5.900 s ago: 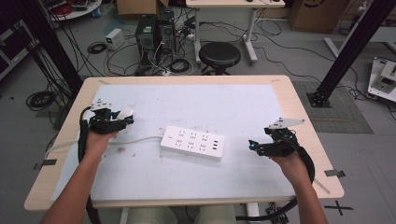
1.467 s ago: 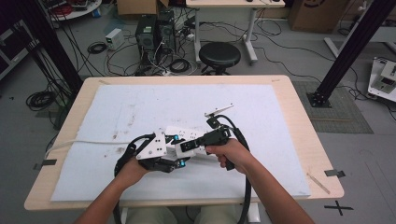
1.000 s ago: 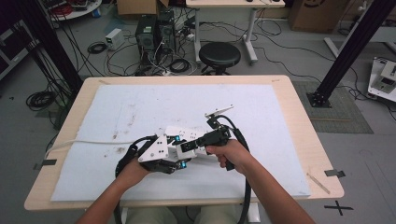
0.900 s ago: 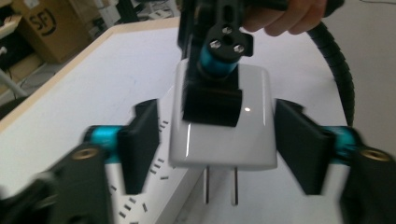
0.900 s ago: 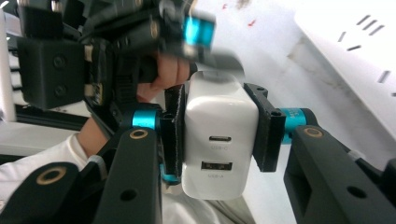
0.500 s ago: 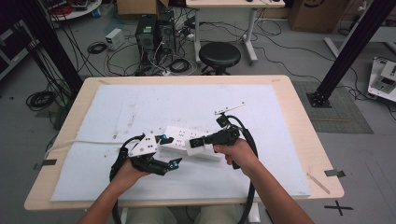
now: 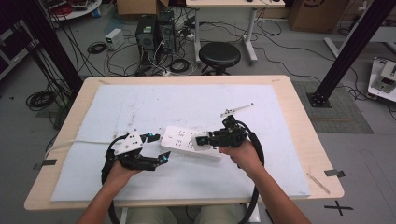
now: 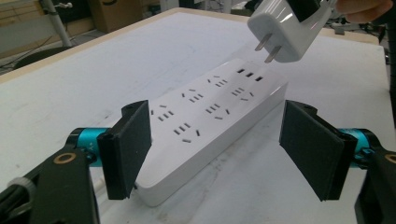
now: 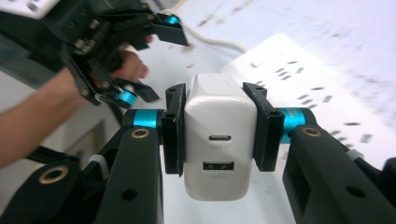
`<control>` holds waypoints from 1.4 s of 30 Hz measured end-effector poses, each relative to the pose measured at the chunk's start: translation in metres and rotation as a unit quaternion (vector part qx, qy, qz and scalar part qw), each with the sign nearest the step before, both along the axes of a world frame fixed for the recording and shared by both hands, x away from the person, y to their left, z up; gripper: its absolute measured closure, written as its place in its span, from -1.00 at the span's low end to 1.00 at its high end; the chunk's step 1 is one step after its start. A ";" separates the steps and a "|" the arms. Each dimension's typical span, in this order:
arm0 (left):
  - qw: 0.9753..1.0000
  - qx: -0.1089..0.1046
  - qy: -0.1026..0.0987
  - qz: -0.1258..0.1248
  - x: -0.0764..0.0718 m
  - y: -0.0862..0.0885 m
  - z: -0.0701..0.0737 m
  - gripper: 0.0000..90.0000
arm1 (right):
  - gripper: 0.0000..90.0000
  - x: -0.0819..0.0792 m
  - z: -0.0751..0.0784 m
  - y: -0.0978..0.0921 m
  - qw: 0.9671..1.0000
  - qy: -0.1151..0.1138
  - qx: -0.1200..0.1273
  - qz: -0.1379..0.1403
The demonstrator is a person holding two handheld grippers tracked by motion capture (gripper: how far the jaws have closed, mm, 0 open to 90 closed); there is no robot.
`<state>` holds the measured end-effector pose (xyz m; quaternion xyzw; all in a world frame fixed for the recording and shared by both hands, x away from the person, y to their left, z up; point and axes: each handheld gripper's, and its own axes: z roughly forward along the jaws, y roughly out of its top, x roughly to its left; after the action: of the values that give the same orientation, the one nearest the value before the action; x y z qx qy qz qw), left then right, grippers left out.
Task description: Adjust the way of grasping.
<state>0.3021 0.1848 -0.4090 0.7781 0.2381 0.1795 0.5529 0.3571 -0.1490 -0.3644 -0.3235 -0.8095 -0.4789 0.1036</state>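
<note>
The right gripper (image 9: pixel 217 135) was clamped on the white charger (image 9: pixel 215 140), pads squeezing its two sides, USB ports facing the camera, prongs (image 8: pixel 266 49) aimed down at the far end of the power strip (image 8: pixel 205 116). And there was the change: half a second back the left gripper (image 7: pixel 156 149) had been tucked against the strip, and now it had drawn off to the near-left end, jaws wide apart either side of that end without touching it. That read as the strip being freed, leaving the plug-in to the right hand alone. The charger hung just above the strip's sockets on the white mat (image 7: pixel 140 107), not yet seated; the right hand (image 7: pixel 245 156) held level, the left forearm angled in from the near edge
</note>
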 end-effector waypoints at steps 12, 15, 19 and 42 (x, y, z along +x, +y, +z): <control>0.999 -0.011 -0.002 0.032 -0.001 0.013 0.001 -0.44 | 0.40 -0.005 0.000 -0.015 0.994 -0.061 -0.080 -0.037; 0.999 -0.020 0.000 0.034 -0.001 0.016 0.000 -0.44 | 0.40 -0.006 0.001 -0.017 0.991 -0.074 -0.103 -0.042; 0.998 -0.038 0.008 0.045 -0.001 0.022 -0.002 -0.44 | 0.40 -0.006 0.004 -0.021 0.989 -0.082 -0.116 -0.045; 0.995 -0.047 0.009 0.090 -0.014 0.044 0.004 -0.45 | 0.40 -0.011 0.019 -0.046 0.979 -0.113 -0.159 -0.052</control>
<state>0.2881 0.2286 -0.4047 0.7284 0.3203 0.2100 0.5682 0.3465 -0.1947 -0.3453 -0.3215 -0.8638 -0.3820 -0.0665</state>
